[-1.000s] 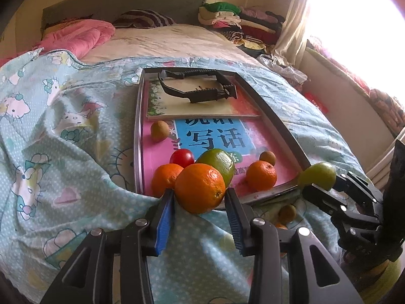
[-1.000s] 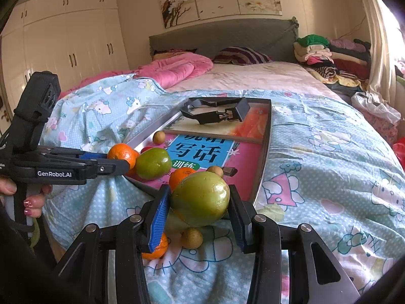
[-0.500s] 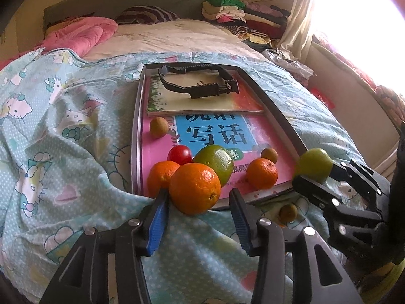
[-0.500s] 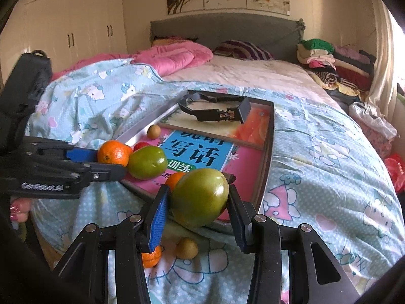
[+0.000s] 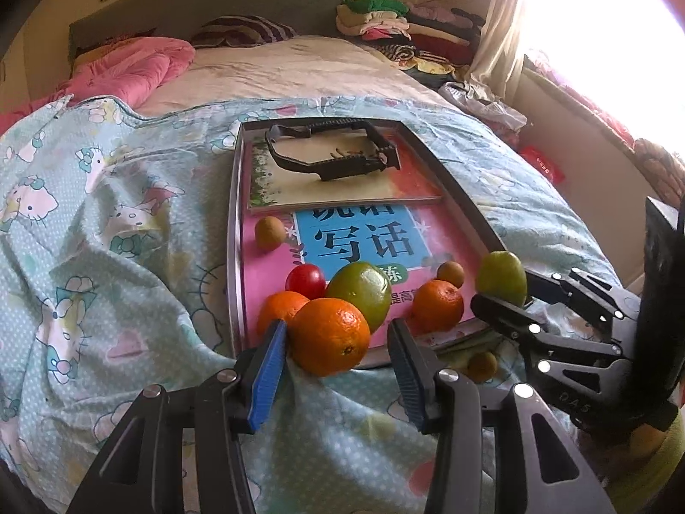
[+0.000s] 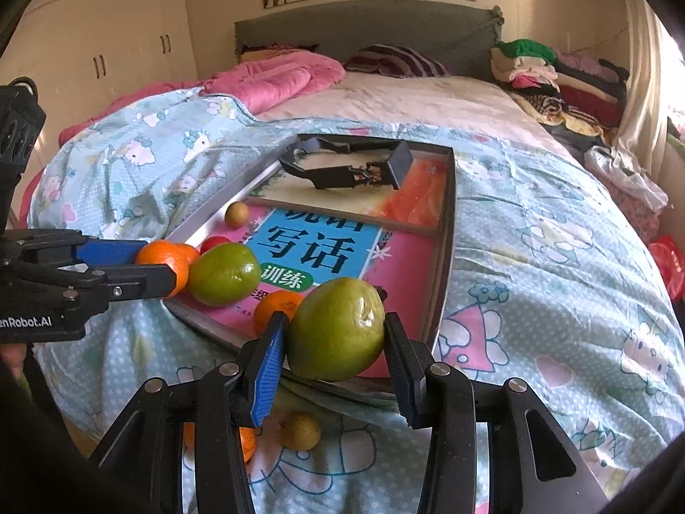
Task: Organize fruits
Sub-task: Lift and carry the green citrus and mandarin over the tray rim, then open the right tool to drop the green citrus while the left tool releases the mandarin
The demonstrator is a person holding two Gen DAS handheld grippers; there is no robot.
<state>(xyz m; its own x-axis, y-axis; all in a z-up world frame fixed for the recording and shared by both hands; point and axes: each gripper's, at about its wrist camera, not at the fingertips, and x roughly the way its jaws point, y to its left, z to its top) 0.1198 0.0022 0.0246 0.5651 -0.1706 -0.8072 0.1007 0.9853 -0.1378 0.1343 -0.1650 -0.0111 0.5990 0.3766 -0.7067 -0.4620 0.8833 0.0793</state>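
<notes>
Right tongs (image 6: 334,338) clamp the green fruit (image 6: 336,329) across its widest part, both pads touching the skin. It hangs over the near rim of the tray (image 6: 447,231), not yet set down. Judging by look: firm, smooth, a bit waxy, moderate weight; it could rotate or slip if squeezed off-centre, so an equator grip is the right call. Skin looks dimpled near the stem, probably bruises if dropped.

Left tongs (image 5: 336,345): jaws have just been opening. The big orange (image 5: 330,336) sits between them on the tray's near rim; the blue pad touches its left side, the right pad stands clear. So it's released, not gripped. Round and on a raised edge over soft bedding, so I'd expect it to roll.

Already in the tray: a second green fruit (image 5: 359,289), a red one (image 5: 305,279), a smaller orange (image 5: 280,310) behind the big one, another orange (image 5: 437,303) on the right, two small brown fruits (image 5: 269,232). They rest on a pink book cover (image 5: 364,240), which is flat and slick.

Still outside on the bed quilt (image 6: 535,257): one small brown fruit (image 6: 301,429) and an orange (image 6: 246,443) half hidden under the right tongs.

Obstructions: a black plastic frame (image 6: 346,167) takes the far end of the tray, and the near end is crowded. The two tongs work close together at the same rim, so collision risk. The tray sits on rumpled quilt and may tilt.
</notes>
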